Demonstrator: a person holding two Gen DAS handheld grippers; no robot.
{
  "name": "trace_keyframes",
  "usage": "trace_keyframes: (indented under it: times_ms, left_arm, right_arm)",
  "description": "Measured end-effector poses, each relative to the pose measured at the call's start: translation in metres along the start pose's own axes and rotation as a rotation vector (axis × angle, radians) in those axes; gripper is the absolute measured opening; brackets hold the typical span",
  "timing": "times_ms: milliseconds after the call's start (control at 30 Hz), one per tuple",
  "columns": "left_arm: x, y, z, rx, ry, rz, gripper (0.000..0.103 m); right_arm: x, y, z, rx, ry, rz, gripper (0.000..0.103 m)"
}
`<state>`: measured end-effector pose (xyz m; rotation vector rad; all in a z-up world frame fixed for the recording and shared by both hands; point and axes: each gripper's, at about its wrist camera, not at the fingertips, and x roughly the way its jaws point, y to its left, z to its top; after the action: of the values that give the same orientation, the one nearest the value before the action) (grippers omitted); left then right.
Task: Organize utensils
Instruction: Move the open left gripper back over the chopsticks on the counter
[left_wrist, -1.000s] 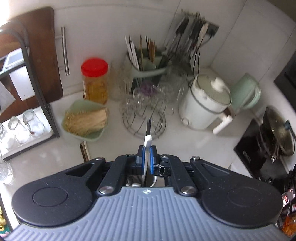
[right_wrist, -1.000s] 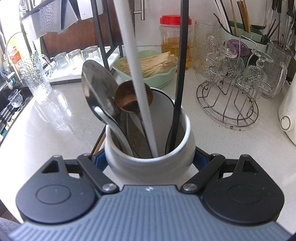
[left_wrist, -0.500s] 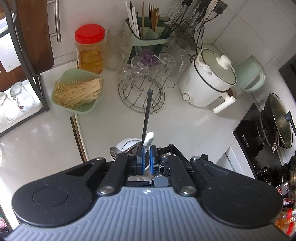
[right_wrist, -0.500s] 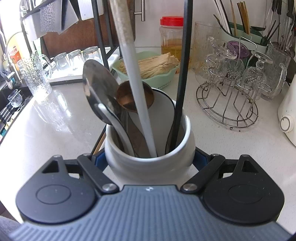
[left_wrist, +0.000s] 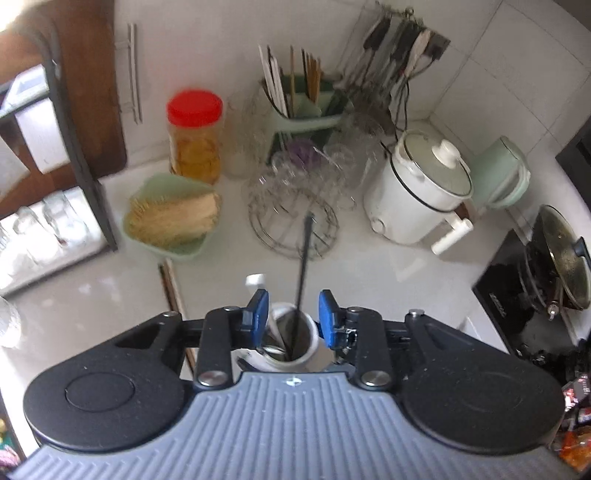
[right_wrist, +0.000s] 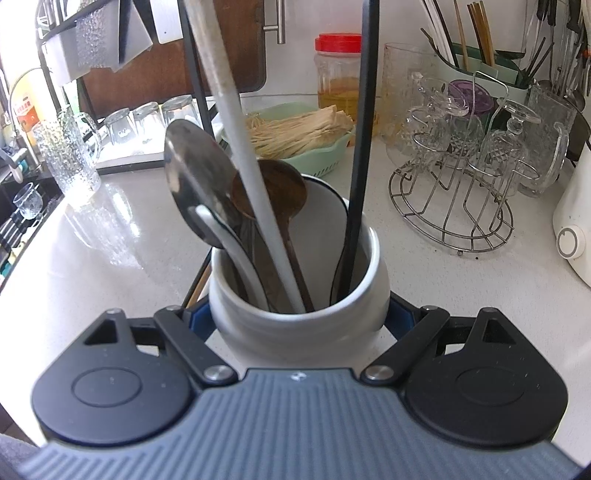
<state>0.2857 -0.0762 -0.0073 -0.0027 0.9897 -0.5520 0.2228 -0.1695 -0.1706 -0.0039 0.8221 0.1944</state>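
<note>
Utensils stand bunched in the white crock (right_wrist: 297, 314), which sits on the bench (right_wrist: 443, 280) clamped between my right tongs (right_wrist: 299, 317) so it cannot tip while things drop in. My left tongs (left_wrist: 291, 314), poised above the crock's mouth, have just been opening; their blue pads stand apart with nothing pressed between them, the white handle (left_wrist: 255, 280) leaning free at their eleven o'clock. That long handle now rests inside among the steel spoon (right_wrist: 195, 192), wooden spoon (right_wrist: 269, 192) and black handle (right_wrist: 364, 147). I judge this piece delivered. Chopsticks (left_wrist: 170, 280) lying on the bench at ten o'clock of the crock look like the next pick.
</note>
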Motion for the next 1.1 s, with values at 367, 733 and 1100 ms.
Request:
trace_keyframes:
  times_ms: [367, 733, 1100]
  left_arm:
    - [-0.027, 0.040, -0.013, -0.097, -0.169, 0.055, 0.033]
    - [0.017, 0.107, -0.042, -0.233, -0.136, 0.124, 0.033]
    - [0.101, 0.160, -0.056, -0.264, -0.034, 0.171, 0.033]
  right_arm:
    - [0.000, 0.001, 0.001, -0.005, 0.001, -0.002, 0.092]
    - [0.000, 0.000, 0.000, 0.016, -0.002, -0.012, 0.091]
    - [0.002, 0.002, 0.008, 0.041, 0.054, -0.038, 0.091]
